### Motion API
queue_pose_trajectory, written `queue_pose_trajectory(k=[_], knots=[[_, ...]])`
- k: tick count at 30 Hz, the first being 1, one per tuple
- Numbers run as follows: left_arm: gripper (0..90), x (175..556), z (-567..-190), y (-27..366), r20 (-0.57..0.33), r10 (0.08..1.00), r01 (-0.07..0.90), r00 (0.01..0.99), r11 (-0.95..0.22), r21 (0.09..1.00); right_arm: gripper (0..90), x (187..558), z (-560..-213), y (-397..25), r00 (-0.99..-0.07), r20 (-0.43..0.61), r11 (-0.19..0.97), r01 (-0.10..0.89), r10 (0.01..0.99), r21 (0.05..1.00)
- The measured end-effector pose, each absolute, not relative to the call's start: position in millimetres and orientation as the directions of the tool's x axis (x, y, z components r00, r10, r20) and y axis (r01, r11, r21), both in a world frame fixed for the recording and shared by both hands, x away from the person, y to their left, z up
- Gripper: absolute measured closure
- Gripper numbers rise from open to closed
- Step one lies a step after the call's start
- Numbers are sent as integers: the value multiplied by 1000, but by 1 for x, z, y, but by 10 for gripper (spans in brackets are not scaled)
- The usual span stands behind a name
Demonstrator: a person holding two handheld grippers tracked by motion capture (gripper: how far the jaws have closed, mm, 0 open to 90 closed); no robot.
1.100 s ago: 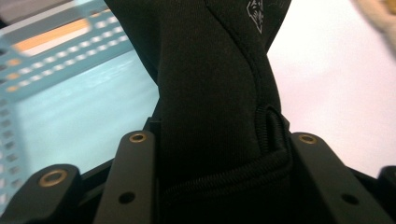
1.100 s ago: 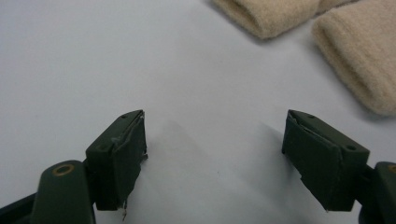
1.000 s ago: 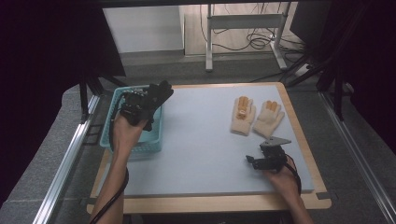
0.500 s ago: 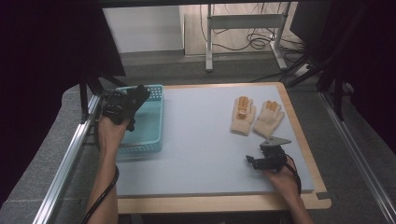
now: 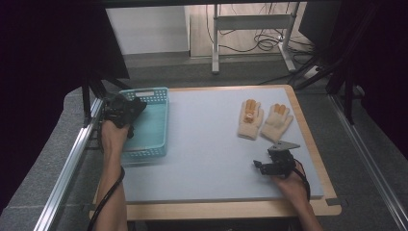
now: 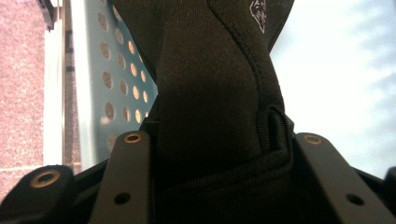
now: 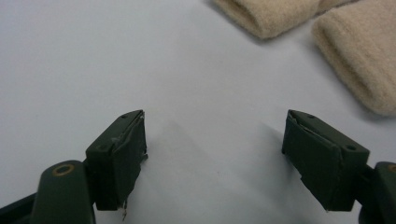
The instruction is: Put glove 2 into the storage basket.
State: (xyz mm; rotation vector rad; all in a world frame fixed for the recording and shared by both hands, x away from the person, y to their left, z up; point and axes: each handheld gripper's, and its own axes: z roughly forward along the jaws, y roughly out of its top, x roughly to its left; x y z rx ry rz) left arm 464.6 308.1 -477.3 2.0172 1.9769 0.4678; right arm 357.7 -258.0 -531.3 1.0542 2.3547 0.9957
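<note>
Over the teal basket (image 5: 149, 126) your left tongs (image 5: 126, 111) are clamping the black glove (image 6: 210, 93), so be lowering it fully inside before releasing, while your right tongs (image 7: 233, 158) are resting open on the counter (image 5: 207, 144).

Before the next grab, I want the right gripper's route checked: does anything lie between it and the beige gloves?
Nothing visible does. The right gripper, jaws open, rests on bare grey mat; the beige gloves lie just ahead of it.

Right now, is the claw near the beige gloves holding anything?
No, the right claw stands wide open over the bare table, with the beige gloves lying apart beyond it.
</note>
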Motion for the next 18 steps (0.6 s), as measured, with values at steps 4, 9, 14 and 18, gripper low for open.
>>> queue_pose_trajectory(k=[4,9,14,18], knots=[[569,474,-485,306,46,999,926,8,-24,376,211,358,-531,-258,-649,-48,469,494,759,732],[564,481,-497,302,31,999,941,18,-27,337,211,358,-531,-258,-649,-48,469,494,759,732],[502,481,-501,306,51,998,947,29,-44,318,211,358,-531,-258,-650,-48,469,494,759,732],[361,480,-499,303,57,995,942,77,-92,323,211,358,-531,-258,-649,-47,469,495,759,732]])
